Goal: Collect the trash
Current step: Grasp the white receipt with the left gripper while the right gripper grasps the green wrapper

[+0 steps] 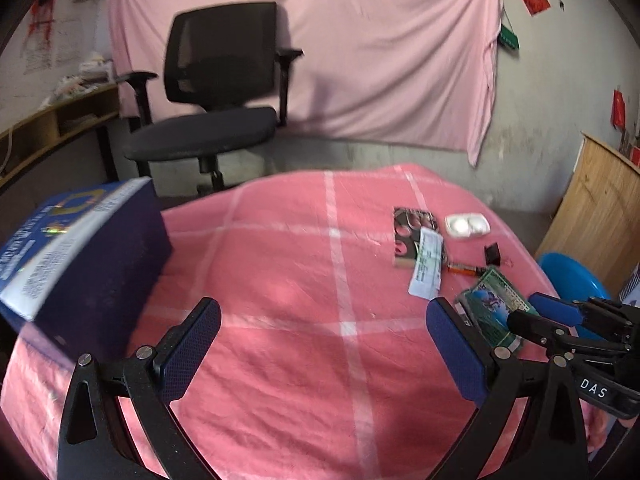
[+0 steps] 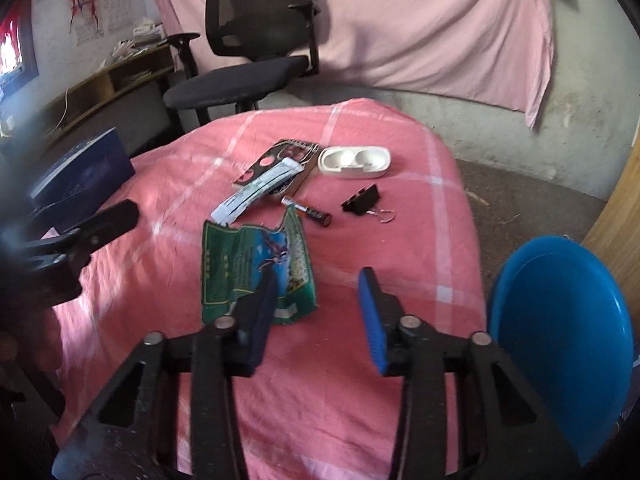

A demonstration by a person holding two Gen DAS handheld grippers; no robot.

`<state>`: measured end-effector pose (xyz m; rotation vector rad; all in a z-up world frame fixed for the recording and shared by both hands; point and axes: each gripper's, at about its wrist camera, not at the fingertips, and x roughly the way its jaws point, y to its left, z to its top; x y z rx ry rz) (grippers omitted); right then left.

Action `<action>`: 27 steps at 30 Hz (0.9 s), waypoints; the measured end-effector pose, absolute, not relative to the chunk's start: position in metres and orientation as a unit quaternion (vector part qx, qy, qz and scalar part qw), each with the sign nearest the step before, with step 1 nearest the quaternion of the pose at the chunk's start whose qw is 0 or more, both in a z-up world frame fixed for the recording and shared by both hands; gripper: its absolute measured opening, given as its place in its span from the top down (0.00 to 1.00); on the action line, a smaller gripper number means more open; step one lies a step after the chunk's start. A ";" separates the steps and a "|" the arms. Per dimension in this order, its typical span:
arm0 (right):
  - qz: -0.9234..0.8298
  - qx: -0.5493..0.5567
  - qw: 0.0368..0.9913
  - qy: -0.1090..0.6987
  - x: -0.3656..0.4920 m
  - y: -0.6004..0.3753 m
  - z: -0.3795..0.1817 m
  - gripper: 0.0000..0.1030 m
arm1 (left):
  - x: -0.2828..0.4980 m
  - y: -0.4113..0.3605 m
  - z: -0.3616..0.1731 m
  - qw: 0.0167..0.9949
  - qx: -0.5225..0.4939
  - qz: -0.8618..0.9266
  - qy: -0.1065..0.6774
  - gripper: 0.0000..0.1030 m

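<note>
Two grippers out over the pink table (image 2: 400, 240), and we're lining up on the green wrapper (image 2: 248, 264): our right gripper (image 2: 320, 312) hovers half-open beside it, gripping nothing. Our left gripper (image 1: 324, 344) gapes wide and empty. At four o'clock waits the blue bin (image 2: 560, 340), handy for dropping trash
</note>
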<state>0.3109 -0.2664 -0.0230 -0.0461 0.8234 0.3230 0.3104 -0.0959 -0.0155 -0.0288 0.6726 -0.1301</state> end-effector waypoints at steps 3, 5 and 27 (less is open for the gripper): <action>0.175 -0.004 0.898 0.404 0.311 -0.271 -0.025 0.76 | 0.319 -0.101 -0.020 0.933 -0.010 -0.080 0.350 0.10; 0.181 0.007 0.898 0.400 0.309 -0.275 -0.024 0.83 | 0.324 -0.104 -0.023 0.928 -0.006 -0.092 0.362 0.14; 0.134 0.062 0.911 0.385 0.307 -0.309 -0.014 0.87 | 0.367 -0.170 -0.041 0.902 0.077 -0.155 0.395 0.81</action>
